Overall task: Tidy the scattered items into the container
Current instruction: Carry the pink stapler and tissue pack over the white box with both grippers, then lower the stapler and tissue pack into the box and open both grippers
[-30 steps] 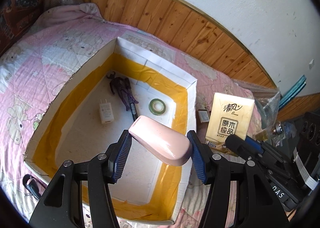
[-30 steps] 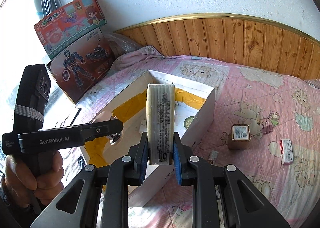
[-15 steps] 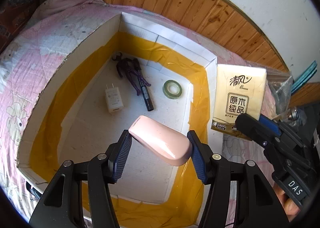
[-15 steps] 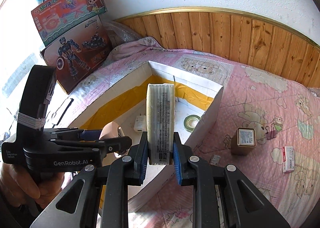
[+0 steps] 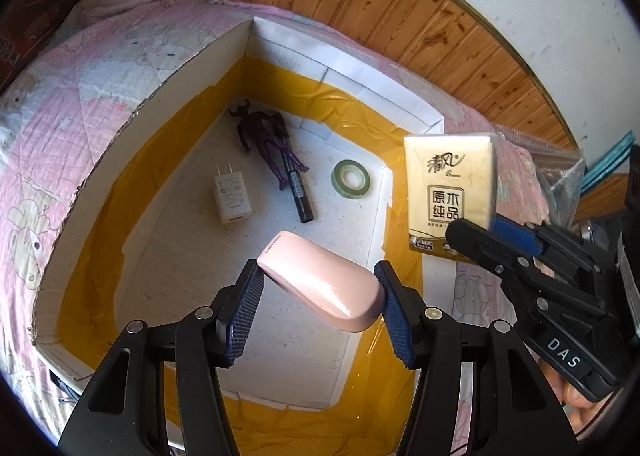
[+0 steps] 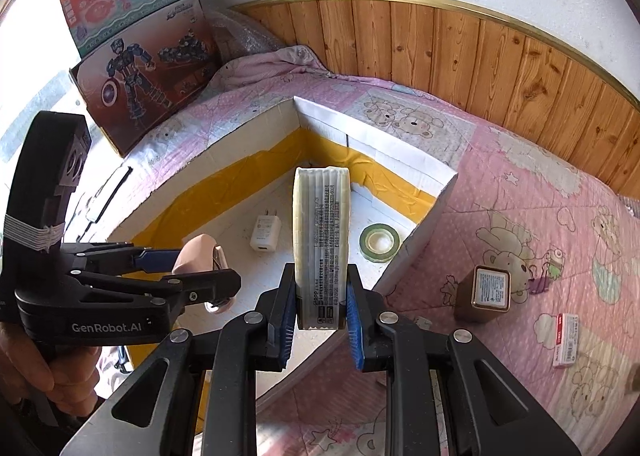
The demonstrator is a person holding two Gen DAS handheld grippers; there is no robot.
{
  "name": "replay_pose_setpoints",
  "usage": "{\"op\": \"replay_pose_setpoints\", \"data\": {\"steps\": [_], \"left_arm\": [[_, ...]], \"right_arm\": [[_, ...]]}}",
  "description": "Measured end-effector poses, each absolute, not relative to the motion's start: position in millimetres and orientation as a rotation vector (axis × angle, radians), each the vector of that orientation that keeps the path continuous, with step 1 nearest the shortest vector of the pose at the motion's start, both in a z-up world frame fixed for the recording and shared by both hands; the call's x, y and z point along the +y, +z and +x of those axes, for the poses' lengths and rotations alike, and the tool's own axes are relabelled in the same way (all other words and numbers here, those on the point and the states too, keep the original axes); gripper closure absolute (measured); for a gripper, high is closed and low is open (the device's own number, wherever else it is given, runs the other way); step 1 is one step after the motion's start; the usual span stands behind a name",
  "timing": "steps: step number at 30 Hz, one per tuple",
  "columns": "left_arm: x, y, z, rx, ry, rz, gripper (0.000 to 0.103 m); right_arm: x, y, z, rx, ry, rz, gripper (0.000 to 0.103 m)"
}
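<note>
A white cardboard box [image 5: 160, 95] lined with yellow tape sits on the pink bed; it also shows in the right wrist view [image 6: 400, 159]. My left gripper [image 5: 320, 292] is shut on a pink mouse-like case [image 5: 320, 288] and holds it above the box floor. My right gripper [image 6: 320, 308] is shut on a yellow tissue pack [image 6: 321, 240], held upright over the box's right wall; the pack shows in the left wrist view [image 5: 450, 191]. Inside the box lie a white charger [image 5: 232, 195], a purple figure [image 5: 264, 139], a black marker [image 5: 294, 179] and a green tape roll [image 5: 351, 178].
On the quilt right of the box stand a small brown box [image 6: 486, 294] and a red-and-white packet [image 6: 566, 340]. Toy boxes [image 6: 140, 35] lean at the back left. A wooden headboard [image 6: 480, 55] runs behind the bed.
Both grippers have moved forward over the box with their loads still held. The pink case now hangs over the box floor, and the tissue pack is closer to the box's right wall.
</note>
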State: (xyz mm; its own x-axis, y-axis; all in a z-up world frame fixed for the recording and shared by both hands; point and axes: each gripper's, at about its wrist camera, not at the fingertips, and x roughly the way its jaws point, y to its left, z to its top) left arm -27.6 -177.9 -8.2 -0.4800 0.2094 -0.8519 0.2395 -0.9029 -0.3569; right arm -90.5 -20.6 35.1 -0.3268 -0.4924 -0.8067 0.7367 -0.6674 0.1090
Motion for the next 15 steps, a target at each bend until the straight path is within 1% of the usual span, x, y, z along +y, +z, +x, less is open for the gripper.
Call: {"op": "replay_pose_setpoints", "data": {"steps": [4,10,15], "left_arm": [[-162.3,-5.5,-27.9,0.539,-2.671,1.624,0.044],[-137.0,-10.5,-29.4,0.402,-2.713,1.676,0.044],[-130.7,-16.8,-35.4,0.369,-2.7,1.704,0.044]], "right_arm": [[-30.7,31.8,-104.9,0.446,-1.99,1.175,0.079],[-48.6,24.5,-126.8,0.525,-1.881,1.293,0.079],[-69.8,12.6,-127.7,0.71,-1.82,1.327,0.079]]}}
